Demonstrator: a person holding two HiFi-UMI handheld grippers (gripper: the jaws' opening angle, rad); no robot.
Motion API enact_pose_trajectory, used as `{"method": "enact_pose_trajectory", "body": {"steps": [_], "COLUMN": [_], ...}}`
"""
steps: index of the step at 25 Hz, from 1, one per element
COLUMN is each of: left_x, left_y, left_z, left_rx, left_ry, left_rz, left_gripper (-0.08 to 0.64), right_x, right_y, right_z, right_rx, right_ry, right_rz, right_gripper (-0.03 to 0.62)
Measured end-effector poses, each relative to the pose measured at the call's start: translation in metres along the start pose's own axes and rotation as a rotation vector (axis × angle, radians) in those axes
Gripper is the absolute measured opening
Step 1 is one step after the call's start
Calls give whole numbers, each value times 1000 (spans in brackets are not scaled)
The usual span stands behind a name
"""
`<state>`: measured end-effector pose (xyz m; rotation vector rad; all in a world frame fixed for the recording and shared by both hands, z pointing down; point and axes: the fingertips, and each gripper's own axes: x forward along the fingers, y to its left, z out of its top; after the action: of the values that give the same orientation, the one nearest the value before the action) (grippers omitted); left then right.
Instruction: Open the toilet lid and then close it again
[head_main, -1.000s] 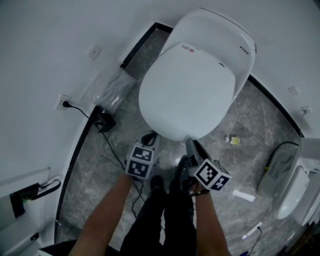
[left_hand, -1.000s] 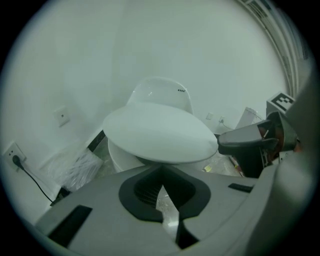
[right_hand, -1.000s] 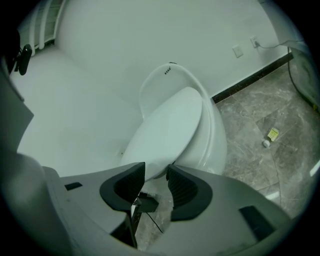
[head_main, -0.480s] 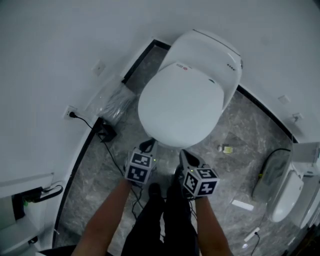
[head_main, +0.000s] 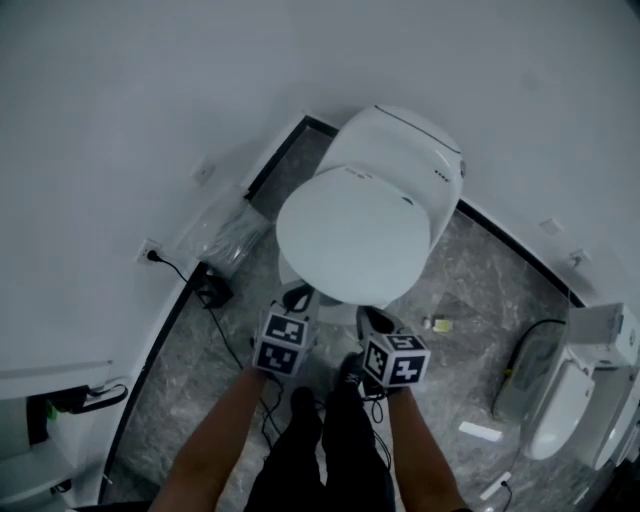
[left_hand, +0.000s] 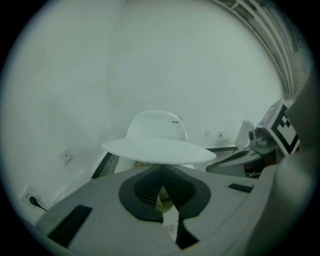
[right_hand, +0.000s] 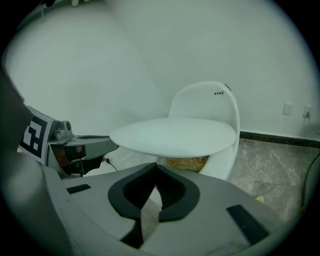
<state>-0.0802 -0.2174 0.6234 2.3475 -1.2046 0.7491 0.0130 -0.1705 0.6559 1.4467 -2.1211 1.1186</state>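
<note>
Two claws, left (head_main: 297, 296) and right (head_main: 374, 320), both pinched shut, empty, near front edge of toilet lid (head_main: 350, 235). Plastic bag (head_main: 226, 231), black plug box (head_main: 214, 291) on floor left; yellow scrap (head_main: 440, 324) right.

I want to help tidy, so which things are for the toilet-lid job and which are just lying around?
For the job: white oval toilet lid; white toilet; left gripper; right gripper.
Just lying about: crumpled clear plastic bag; black plug box; small yellow scrap.

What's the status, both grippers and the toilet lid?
Left gripper shut, empty. Right gripper shut, empty. Lid partly raised, gap beneath, just ahead of both. Nothing blocking it.
</note>
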Motion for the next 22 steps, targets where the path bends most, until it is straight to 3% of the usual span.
{"method": "enact_pose_trajectory", "body": {"steps": [13, 22], "left_x": [-1, 4], "left_y": [-9, -12], "left_z": [82, 102], "left_rx": [-19, -65], "left_ry": [-79, -91], "left_rz": [1, 7], "left_gripper": [8, 8], "right_x": [-26, -33], "right_y": [-15, -28], "right_z": [81, 126], "right_rx": [83, 100], "right_ry": [-133, -184], "right_rz": [17, 32], "right_gripper": [9, 8]}}
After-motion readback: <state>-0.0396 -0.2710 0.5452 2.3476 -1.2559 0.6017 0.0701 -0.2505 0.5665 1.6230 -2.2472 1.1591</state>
